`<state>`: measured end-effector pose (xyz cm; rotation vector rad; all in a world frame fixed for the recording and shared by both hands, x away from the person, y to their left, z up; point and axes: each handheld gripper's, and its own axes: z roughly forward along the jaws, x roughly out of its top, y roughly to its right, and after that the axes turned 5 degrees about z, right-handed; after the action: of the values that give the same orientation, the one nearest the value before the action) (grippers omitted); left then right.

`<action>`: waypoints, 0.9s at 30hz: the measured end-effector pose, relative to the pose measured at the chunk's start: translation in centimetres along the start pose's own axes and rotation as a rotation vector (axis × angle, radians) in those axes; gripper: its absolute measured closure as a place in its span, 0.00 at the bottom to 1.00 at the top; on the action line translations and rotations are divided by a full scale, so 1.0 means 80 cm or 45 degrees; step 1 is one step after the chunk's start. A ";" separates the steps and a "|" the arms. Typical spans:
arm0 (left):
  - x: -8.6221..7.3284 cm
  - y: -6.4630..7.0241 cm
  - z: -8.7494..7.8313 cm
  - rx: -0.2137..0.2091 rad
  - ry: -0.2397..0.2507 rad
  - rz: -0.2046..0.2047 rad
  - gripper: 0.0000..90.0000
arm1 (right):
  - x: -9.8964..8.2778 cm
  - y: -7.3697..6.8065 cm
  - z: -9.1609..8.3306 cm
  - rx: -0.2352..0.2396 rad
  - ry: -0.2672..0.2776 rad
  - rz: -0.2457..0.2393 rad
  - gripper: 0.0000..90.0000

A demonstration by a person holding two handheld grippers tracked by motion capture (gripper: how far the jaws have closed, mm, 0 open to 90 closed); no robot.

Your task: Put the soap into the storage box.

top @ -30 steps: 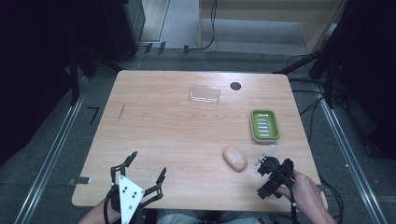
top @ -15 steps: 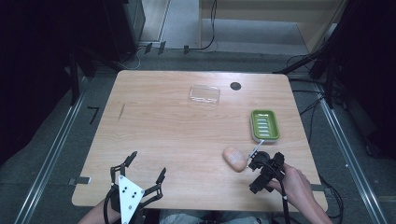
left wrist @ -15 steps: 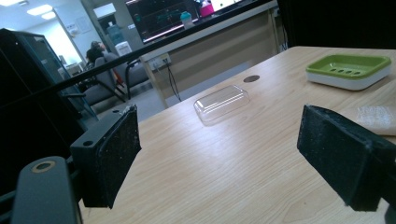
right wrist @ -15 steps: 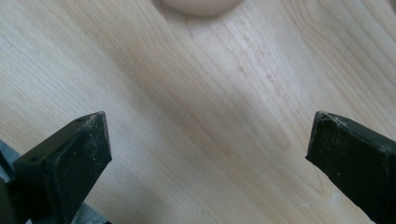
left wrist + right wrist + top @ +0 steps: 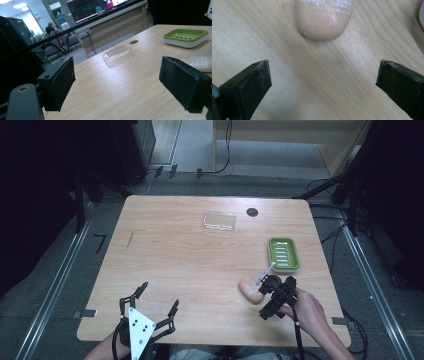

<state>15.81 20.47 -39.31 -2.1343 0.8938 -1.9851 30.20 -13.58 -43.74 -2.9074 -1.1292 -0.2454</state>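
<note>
Peach-coloured, rounded bar of soap, glossy, possibly film-wrapped though the sheen makes that hard to tell: lies flat on the pale wooden table, near the front right, just short of the green slotted plastic soap dish.

Right gripper: jaws wide apart, nothing between them; the soap's rounded end sits ahead of and centred on the gap, bare wood between.

Left gripper: jaws likewise apart and empty, parked at the front left edge of the table, well apart from the work.

Clear plastic lid: lies alone toward the far side, near a small dark round hole in the tabletop.

Step in hand, by judgement: approach to grasp the soap; no contact made. Next move calls for advancing the right gripper until the pads straddle the bar's sides, then closing firmly, since the smooth surface may slip.

Room: open wood to the left of the soap and toward the lid. The dish stands close on the far right, and the table's right edge is near; a lift should rise before travelling toward the dish.
</note>
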 end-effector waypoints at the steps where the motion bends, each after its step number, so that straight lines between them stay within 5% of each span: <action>1: 0.000 0.000 0.000 0.000 0.000 -0.002 0.15 | 0.003 0.000 0.000 0.005 0.000 -0.004 0.00; 27: 0.000 0.001 0.002 -0.007 0.003 0.000 0.15 | 0.043 0.010 0.012 0.028 -0.026 0.002 0.00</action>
<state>15.95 20.34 -39.35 -2.1351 0.9011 -1.9880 33.37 -11.81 -44.11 -2.8983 -1.1253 -0.2024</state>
